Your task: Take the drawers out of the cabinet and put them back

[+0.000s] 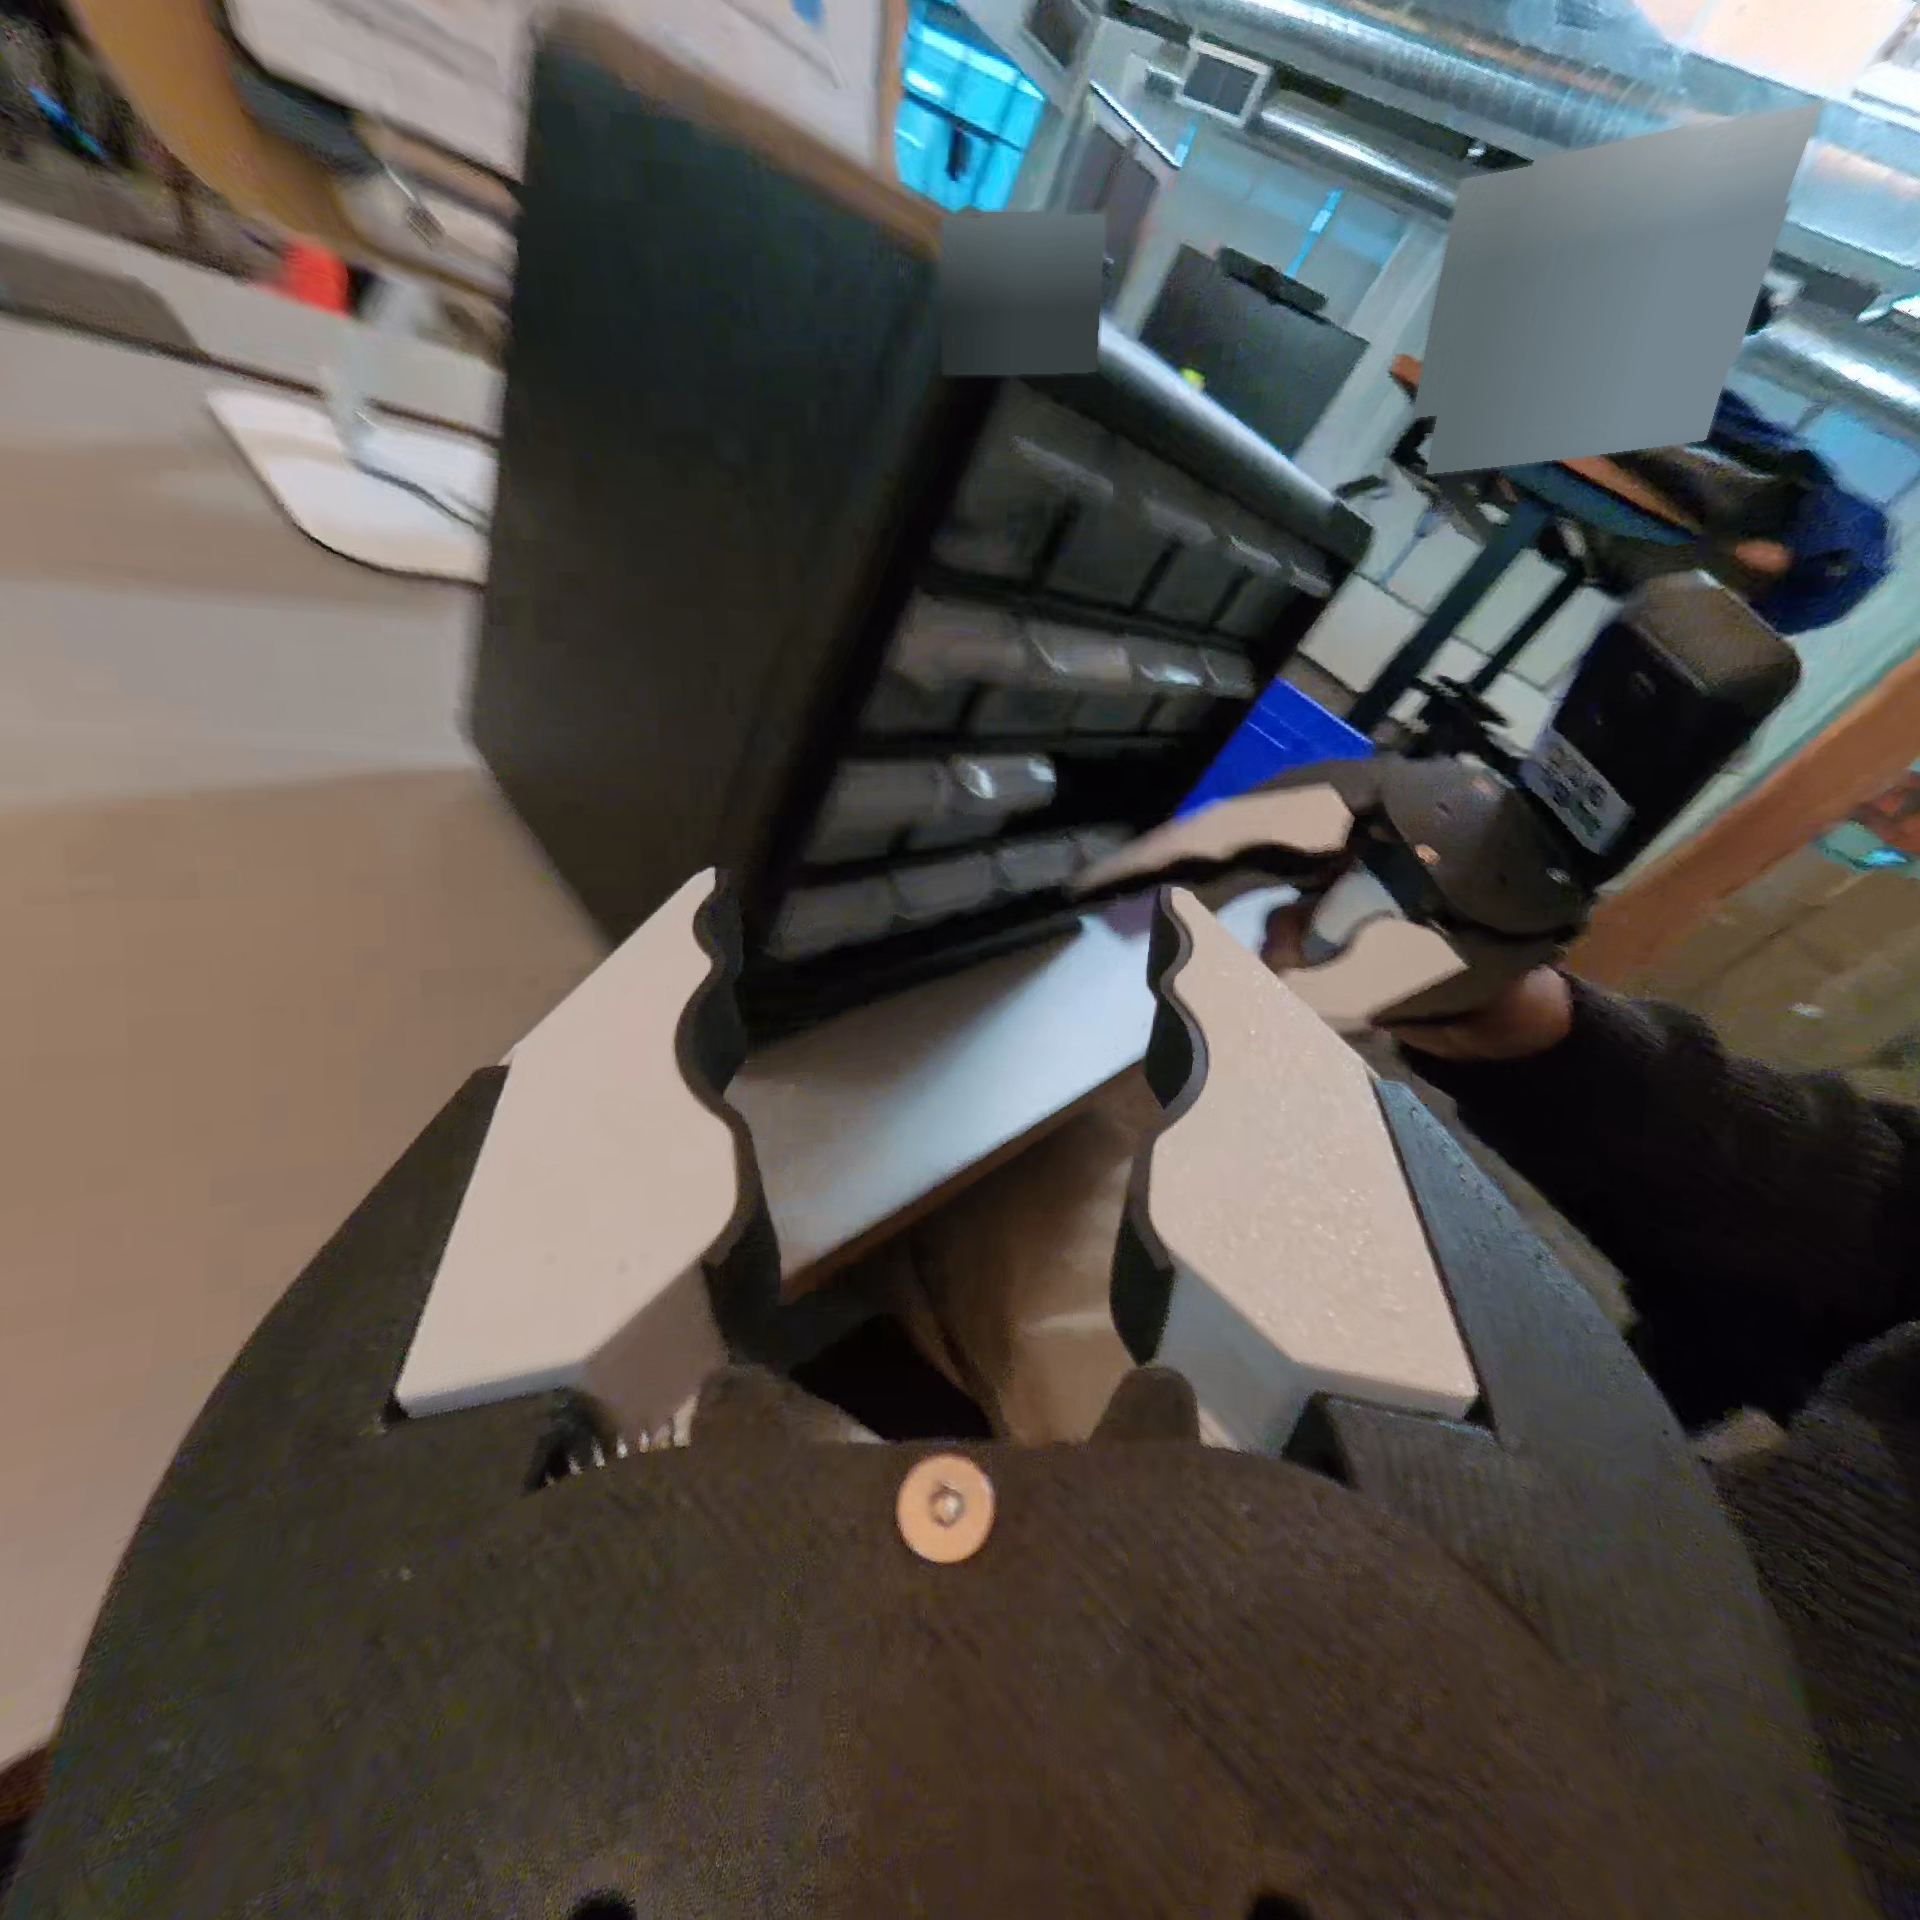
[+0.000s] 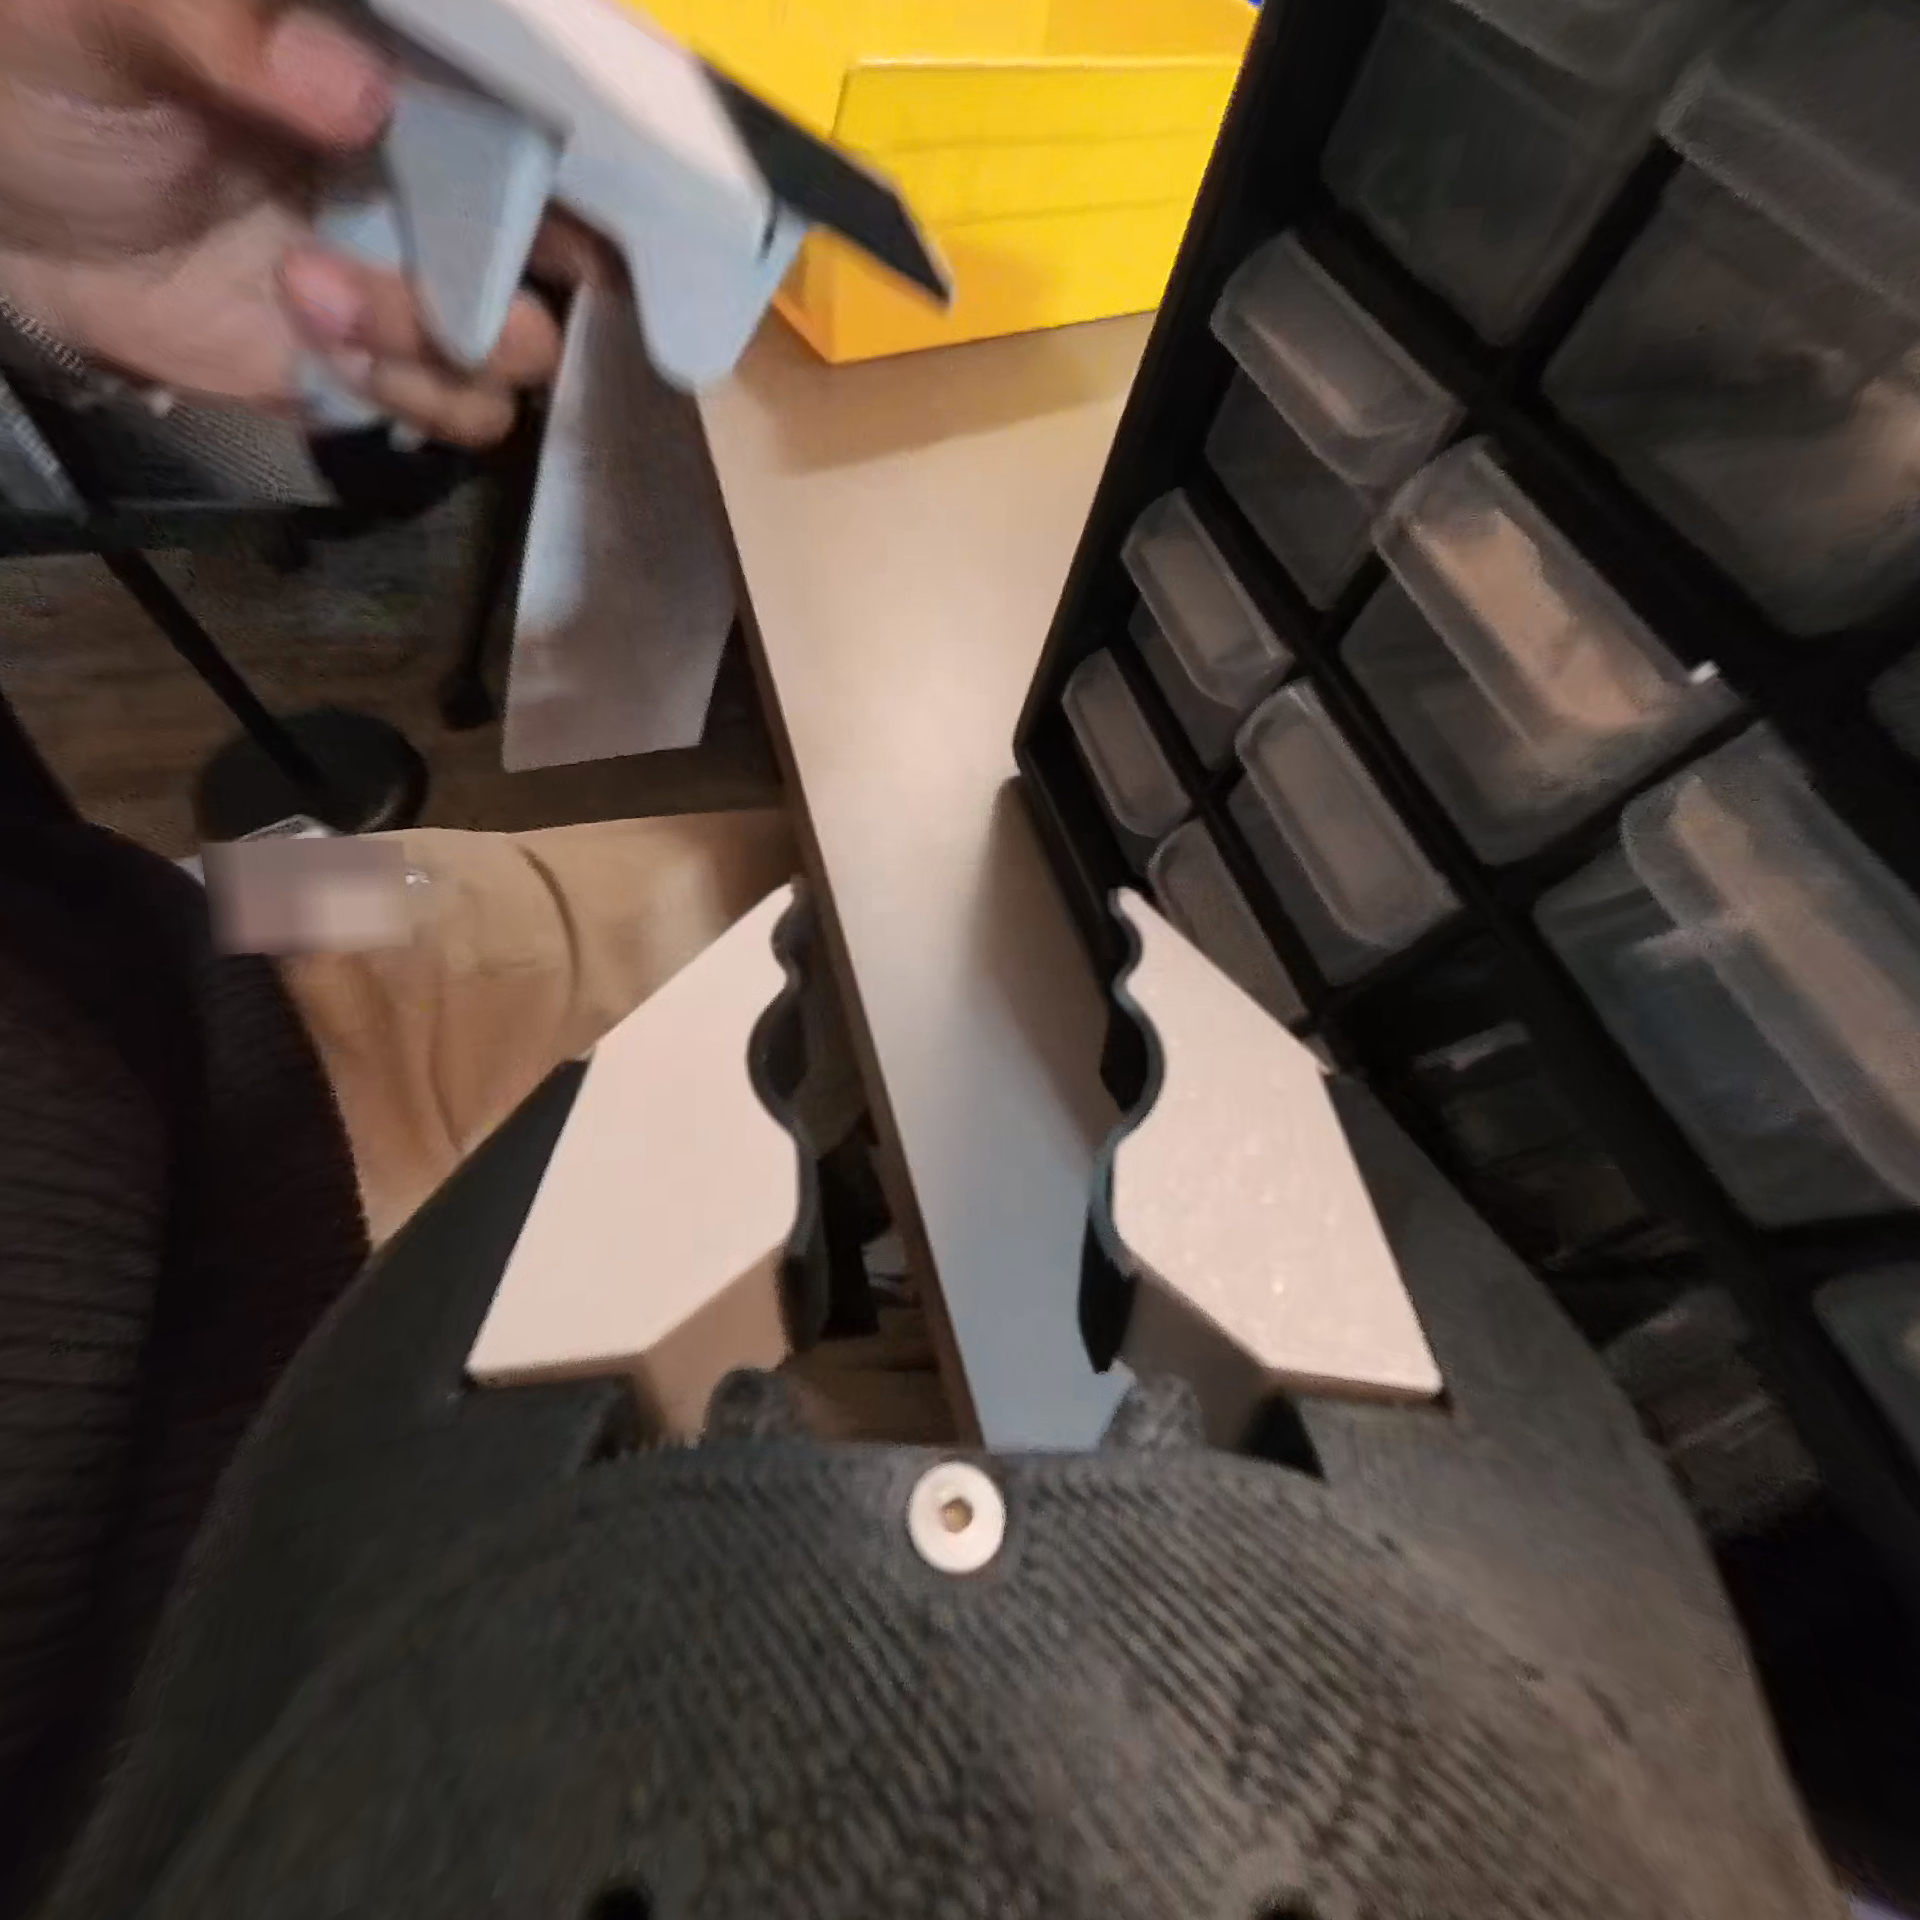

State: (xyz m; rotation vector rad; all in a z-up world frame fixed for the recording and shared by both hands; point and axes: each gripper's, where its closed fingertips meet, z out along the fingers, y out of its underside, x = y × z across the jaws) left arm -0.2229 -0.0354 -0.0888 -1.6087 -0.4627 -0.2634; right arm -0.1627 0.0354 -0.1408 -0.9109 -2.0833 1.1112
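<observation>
A black cabinet (image 1: 707, 468) with several rows of small clear drawers (image 1: 1081, 655) stands on the beige table (image 1: 208, 831). My left gripper (image 1: 945, 914) is open and empty, just in front of the cabinet's lower front corner. My right gripper (image 1: 1320, 904), held in a hand, shows at the right by the bottom drawer rows. In the right wrist view the cabinet (image 2: 1143, 468) fills the right side with its drawers (image 2: 1507, 623) pushed in. My right gripper (image 2: 956, 904) is open and empty beside the cabinet's lower left corner. One low slot (image 2: 1486, 1101) looks dark. The left gripper (image 2: 623, 156) is at the upper left.
A yellow bin (image 2: 1018, 156) stands on the table (image 2: 904, 520) beyond the cabinet. A blue bin (image 1: 1278, 738) sits behind it. A white sheet (image 1: 343, 468) lies at the far left. The table's front edge runs between my right gripper's fingers. A person's legs are below it.
</observation>
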